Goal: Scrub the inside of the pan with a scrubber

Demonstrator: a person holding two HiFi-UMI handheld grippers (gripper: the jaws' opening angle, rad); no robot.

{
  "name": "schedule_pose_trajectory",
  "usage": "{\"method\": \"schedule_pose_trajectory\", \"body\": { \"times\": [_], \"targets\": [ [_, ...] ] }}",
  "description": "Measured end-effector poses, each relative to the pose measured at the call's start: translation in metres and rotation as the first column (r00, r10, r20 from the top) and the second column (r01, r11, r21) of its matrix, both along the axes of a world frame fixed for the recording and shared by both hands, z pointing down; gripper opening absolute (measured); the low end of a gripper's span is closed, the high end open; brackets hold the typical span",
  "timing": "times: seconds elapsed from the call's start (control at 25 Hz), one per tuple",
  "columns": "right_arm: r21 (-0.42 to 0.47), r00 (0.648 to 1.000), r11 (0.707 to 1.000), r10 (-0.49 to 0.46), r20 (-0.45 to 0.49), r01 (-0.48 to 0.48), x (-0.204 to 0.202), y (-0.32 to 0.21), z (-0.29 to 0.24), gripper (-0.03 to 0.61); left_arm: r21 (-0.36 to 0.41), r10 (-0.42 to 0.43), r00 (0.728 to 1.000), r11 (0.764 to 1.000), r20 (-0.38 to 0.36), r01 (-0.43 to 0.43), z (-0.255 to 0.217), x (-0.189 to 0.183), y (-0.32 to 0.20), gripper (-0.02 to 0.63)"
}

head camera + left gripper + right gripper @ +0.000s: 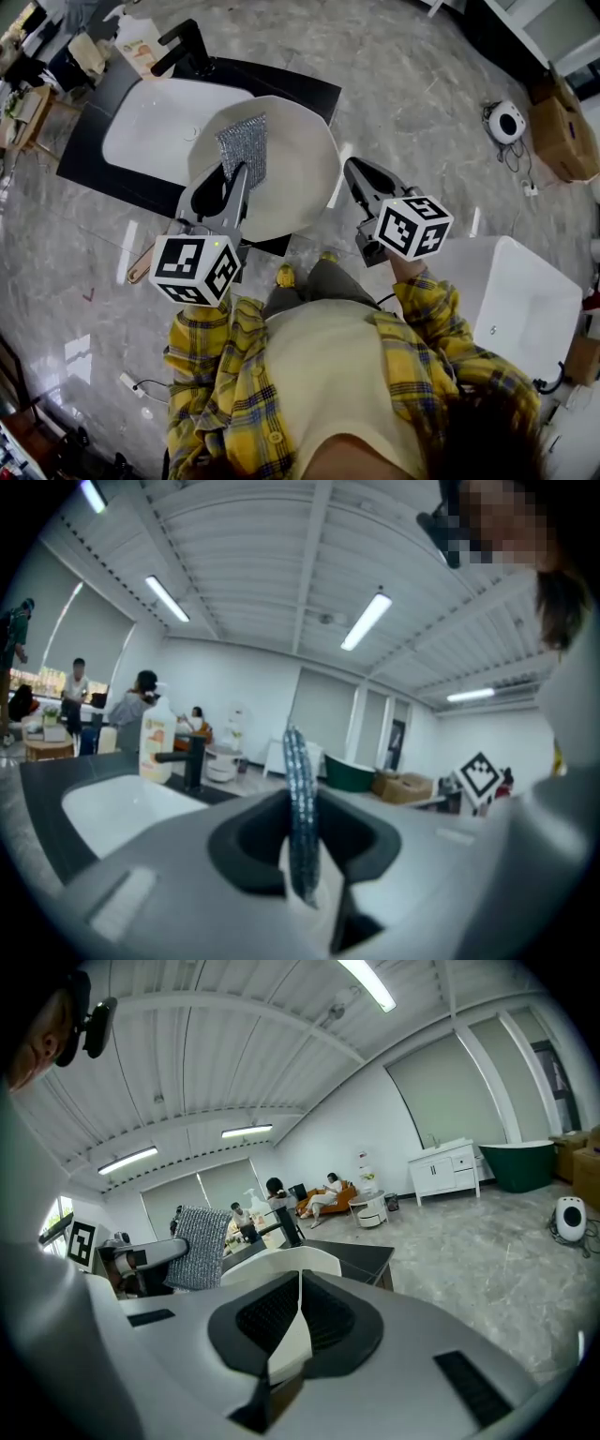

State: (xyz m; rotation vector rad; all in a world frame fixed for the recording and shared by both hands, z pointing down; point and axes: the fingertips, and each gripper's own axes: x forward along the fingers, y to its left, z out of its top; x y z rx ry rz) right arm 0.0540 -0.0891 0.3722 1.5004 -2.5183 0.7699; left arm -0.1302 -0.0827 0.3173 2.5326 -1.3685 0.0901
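Left gripper [239, 173]: jaws clamped on the lower end of the scrubber [244, 145]; in the left gripper view the mesh stands edge-on and upright between the two pads [300, 808].
Scrubber: flat rectangle of silver metal mesh, reaching forward from the jaws over the inside of the pan [291, 178], in its left half. I cannot tell whether it touches the pan's surface.
Pan: wide, round and cream-white, lying over the front right part of the sink [150, 122] and the black counter [281, 80]. A wooden handle [141, 269] sticks out at the lower left, under the left gripper's marker cube.
Right gripper [350, 167]: jaws brought together with nothing between them, the tip just beside the pan's right rim. Its own view shows the closed pads [300, 1288] with the pan's white edge [281, 1262] beyond them, and the scrubber [197, 1246] held up at the left.
Sink: white rectangular basin set in the counter, with a black faucet [187, 47] at its far edge and a soap bottle [141, 45] beside the faucet.
Person: yellow plaid shirt over a pale top, standing at the counter's front edge.
Floor: grey marble-look tiles; a small round white appliance [506, 122] and a cardboard box [562, 131] are at the far right.
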Motion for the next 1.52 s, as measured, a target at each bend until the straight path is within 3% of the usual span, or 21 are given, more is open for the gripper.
{"method": "schedule_pose_trajectory", "body": {
  "times": [0.36,0.72,1.2,1.52],
  "targets": [
    [-0.041,0.993,0.992,-0.117,-0.031,0.116,0.004,-0.06,0.016,0.015,-0.075,-0.092,0.992,0.992,0.082,0.098,0.033,0.015,-0.053,0.083],
    [-0.058,0.978,0.976,-0.21,-0.01,0.209,-0.001,-0.106,0.025,0.017,-0.076,-0.155,0.975,0.983,0.161,0.169,0.06,0.029,-0.098,0.083],
    [-0.098,0.963,0.959,-0.267,0.012,0.267,-0.006,-0.13,0.045,0.017,0.047,-0.24,0.925,0.97,0.295,0.237,0.084,0.039,-0.138,0.083],
    [-0.112,0.955,0.949,-0.296,0.017,0.296,-0.005,-0.129,0.05,0.017,0.033,-0.242,0.922,0.969,0.304,0.244,0.101,0.043,-0.14,0.086]
  ]
}}
